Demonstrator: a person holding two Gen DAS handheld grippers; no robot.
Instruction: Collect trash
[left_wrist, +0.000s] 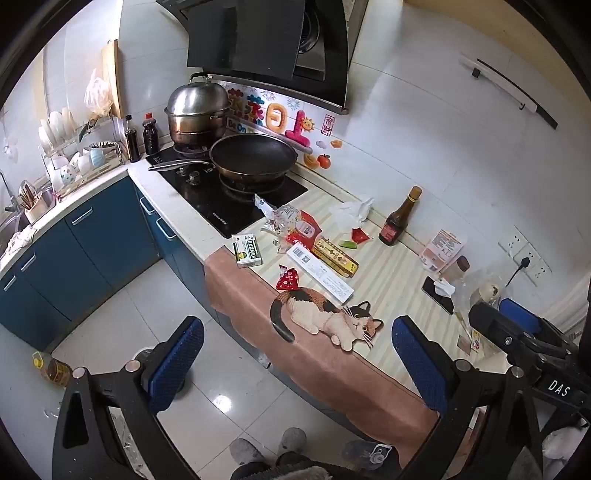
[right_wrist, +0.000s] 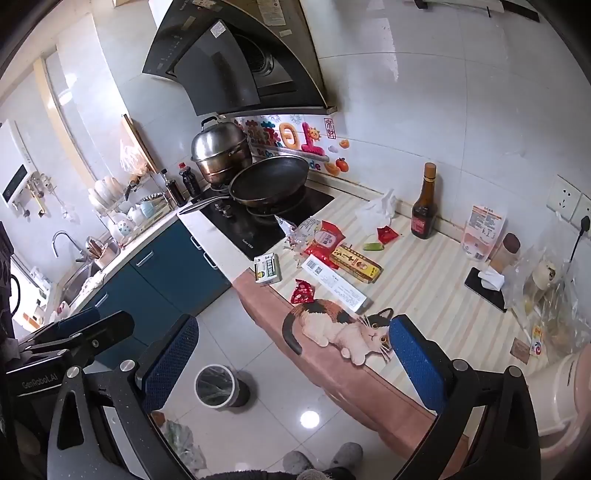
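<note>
Wrappers beyond spread fingers.

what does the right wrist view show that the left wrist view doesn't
Only the right wrist view shows the open round trash bin on the floor clearly, plus the curved sink faucet and the white wall heater.

Only the left wrist view shows the yellow-capped oil bottle lying on the floor.

Both show the striped counter mat with the red snack wrapper, green-and-white box, long white box, dark sauce bottle, black frying pan, and both grippers open.
</note>
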